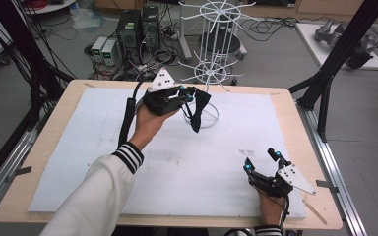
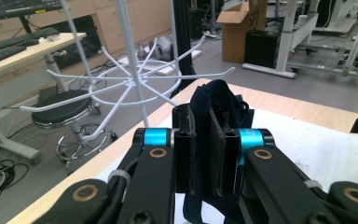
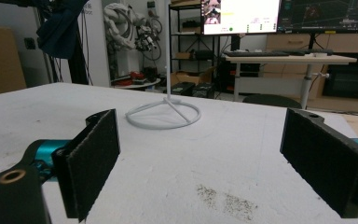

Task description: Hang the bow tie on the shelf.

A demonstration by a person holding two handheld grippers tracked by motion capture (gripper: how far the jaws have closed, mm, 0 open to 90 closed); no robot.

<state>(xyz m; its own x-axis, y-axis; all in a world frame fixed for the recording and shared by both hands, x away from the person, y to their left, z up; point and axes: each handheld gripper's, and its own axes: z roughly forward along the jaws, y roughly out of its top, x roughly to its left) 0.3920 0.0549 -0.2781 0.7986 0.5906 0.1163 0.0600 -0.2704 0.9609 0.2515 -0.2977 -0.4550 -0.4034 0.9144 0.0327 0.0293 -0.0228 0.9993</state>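
Left gripper [image 1: 189, 96] raised at the far middle of the table, pinching a dark bow tie [image 1: 198, 109], probably for hanging on the white wire rack [image 1: 211, 42] just beyond. Jaws pressed together on the fabric; part of the tie dangling over the rack's ring base [image 1: 207, 116]. Held close to the lower hooks [image 2: 135, 81], seemingly to line up one arm. Right gripper [image 1: 263, 162] resting low at near right on the white mat [image 1: 103, 147], spread wide, holding nothing, likely waiting out of the way.
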